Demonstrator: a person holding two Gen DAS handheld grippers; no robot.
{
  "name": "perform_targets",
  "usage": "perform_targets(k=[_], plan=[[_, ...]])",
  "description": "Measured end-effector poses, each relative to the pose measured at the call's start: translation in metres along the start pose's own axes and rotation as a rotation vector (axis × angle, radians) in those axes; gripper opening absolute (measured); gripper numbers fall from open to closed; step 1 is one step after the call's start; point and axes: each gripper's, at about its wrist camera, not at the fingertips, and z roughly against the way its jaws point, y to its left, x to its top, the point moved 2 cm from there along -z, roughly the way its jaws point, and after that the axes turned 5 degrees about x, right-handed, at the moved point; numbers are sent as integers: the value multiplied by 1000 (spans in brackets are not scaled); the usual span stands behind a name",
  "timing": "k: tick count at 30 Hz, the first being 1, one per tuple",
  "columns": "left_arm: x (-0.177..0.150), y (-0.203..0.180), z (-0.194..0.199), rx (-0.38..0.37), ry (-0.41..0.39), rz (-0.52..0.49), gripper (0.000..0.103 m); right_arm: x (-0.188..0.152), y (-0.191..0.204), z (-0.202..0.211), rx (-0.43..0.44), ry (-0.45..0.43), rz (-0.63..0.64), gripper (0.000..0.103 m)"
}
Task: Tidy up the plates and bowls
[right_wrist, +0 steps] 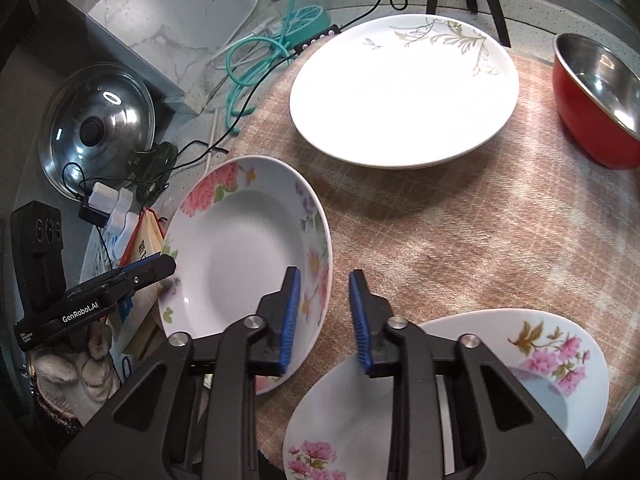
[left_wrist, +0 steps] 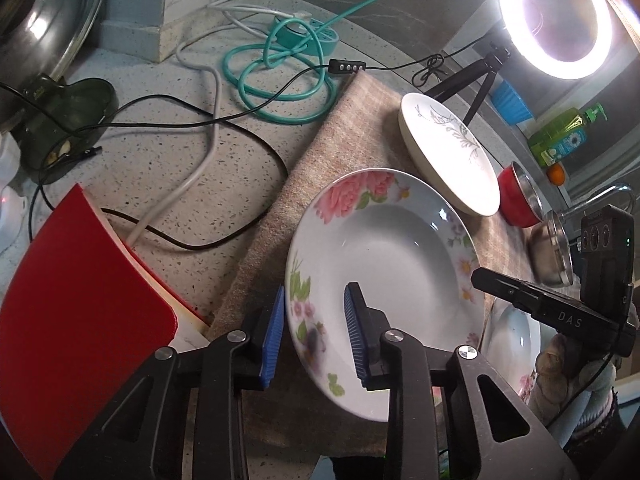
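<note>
A deep plate with pink flowers point(left_wrist: 384, 264) is tilted up above the beige mat. My left gripper point(left_wrist: 316, 332) straddles its near rim, one pad on each side with some gap showing; the plate also shows in the right wrist view point(right_wrist: 244, 248). My right gripper point(right_wrist: 324, 320) is open and empty, just right of that plate's rim and above a second flowered plate point(right_wrist: 500, 380) lying on the mat. A large white plate with a grey leaf pattern point(right_wrist: 404, 88) lies further back. A red bowl with a steel inside point(right_wrist: 596, 100) stands at the right.
The beige woven mat point(right_wrist: 480, 232) covers the speckled counter point(left_wrist: 168, 152). A red book point(left_wrist: 72, 320) lies left of the mat. A steel bowl point(left_wrist: 552, 252), a teal cable coil point(left_wrist: 280, 80), black and white cords, a glass pot lid point(right_wrist: 100, 128) and a ring light point(left_wrist: 556, 20) stand around.
</note>
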Motion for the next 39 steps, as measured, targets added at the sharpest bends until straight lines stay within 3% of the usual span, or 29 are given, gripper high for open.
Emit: perform_targets(k=[3,20,39], plan=[[1,2,-1,-1,3,7,21,0,1,-5,0,13,8,15],[4,-2,4,7,-9,-1,21,-2,2,1,-9,-1,-17,12],[8,-46,28,-59,-53,-86,21,-18,-12,69,-1,-107,-76,12]])
